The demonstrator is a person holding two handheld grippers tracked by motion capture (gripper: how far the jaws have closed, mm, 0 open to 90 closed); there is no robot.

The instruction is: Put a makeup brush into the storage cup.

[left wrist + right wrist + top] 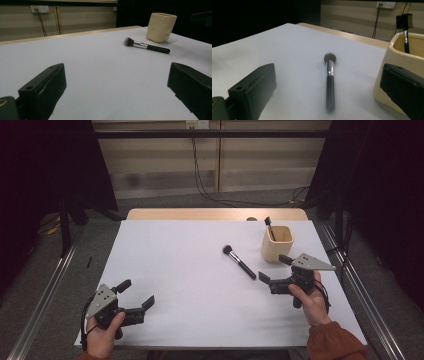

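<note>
High view: a person's two hands each hold a two-jaw gripper over a white table [190,310]. The left gripper [136,294], at the near left corner, has its jaws spread wide apart with nothing between them. The right gripper [274,269], at the near right, also has its jaws apart and empty; it points toward the middle of the table, with its farther jaw just beside a cream cup [277,243] that stands upright toward the far right.

A makeup brush [239,261] with a black handle, silver ferrule and dark bristles lies flat on the white surface, left of the cup and apart from it. Its bristle end points to the far left; its handle end lies near the right gripper's nearer jaw, not touching it. A second brush [269,227], dark-handled, stands inside the cup and leans over its far rim.

Left gripper view: the two black jaws rise at either edge, well apart, and the makeup brush [146,45] and cup [160,27] sit far off on the table.

Right gripper view: the makeup brush [330,80] lies lengthwise between the open jaws, handle end nearest, slightly blurred. The cup [404,62] rises just behind the right-hand jaw, with the second brush [405,31] standing inside it.

An orange sleeve [334,340] covers the right forearm.
</note>
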